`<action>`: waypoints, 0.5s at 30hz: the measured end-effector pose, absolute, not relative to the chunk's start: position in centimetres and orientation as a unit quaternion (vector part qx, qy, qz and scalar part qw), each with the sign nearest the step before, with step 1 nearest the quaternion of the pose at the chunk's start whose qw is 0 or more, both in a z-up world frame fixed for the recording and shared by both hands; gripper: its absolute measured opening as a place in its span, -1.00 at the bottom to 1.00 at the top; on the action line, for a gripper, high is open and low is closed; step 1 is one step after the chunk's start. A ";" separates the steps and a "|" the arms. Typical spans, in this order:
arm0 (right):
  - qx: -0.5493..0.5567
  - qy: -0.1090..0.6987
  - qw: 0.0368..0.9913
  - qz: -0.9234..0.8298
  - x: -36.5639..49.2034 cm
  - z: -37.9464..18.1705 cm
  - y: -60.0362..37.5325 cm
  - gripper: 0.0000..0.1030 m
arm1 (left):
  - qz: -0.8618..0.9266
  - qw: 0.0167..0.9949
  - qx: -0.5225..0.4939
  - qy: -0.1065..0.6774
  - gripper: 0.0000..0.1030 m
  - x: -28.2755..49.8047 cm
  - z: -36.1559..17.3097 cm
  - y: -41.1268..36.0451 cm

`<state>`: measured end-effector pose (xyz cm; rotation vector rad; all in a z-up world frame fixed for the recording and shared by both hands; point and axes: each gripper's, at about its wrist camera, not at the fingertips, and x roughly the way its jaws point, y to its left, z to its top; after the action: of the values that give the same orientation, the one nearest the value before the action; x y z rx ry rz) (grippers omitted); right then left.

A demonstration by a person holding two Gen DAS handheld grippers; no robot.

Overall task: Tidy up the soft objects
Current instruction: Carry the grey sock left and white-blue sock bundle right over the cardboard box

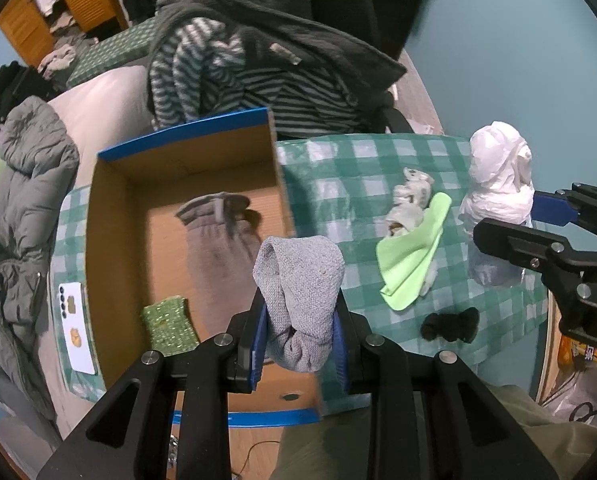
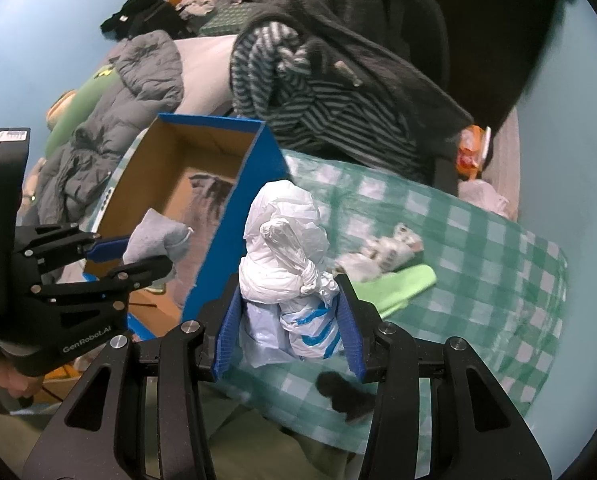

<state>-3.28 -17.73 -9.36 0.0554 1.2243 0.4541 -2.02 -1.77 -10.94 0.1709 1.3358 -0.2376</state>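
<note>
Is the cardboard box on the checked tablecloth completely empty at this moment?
No: the left wrist view shows a grey-brown garment and a small green cloth lying on the floor of the cardboard box.

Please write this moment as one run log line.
left tool: holds grey cloth | right tool: holds white bags | box: open

1. The right gripper (image 2: 290, 336) clamps a knotted white bag bundle (image 2: 286, 248) between its blue pads.
2. At left, the left gripper (image 2: 138, 256) pinches a grey cloth (image 2: 154, 236) over the box (image 2: 234, 216).
3. A green cloth (image 2: 402, 284) and a black item (image 2: 346, 396) lie on the checked tablecloth (image 2: 478, 280).
</note>
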 end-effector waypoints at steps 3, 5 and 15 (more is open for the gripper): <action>0.019 0.569 0.791 0.223 -2.9 -9.3 -16.2 -0.13 | -0.099 0.777 0.072 0.617 -0.46 -1.9 -10.8 -0.4; 0.016 0.568 0.790 0.231 -2.6 -9.3 -15.2 -0.13 | -0.091 0.778 0.067 0.617 -0.46 -1.8 -10.8 0.7; -0.008 0.567 0.776 0.276 -1.1 -9.8 -9.4 -0.13 | -0.054 0.777 0.040 0.625 -0.46 -1.4 -11.3 5.8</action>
<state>-1.12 -9.37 -9.76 -0.0167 1.2259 0.5981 -1.40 5.83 -11.26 0.0875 1.3528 -0.1174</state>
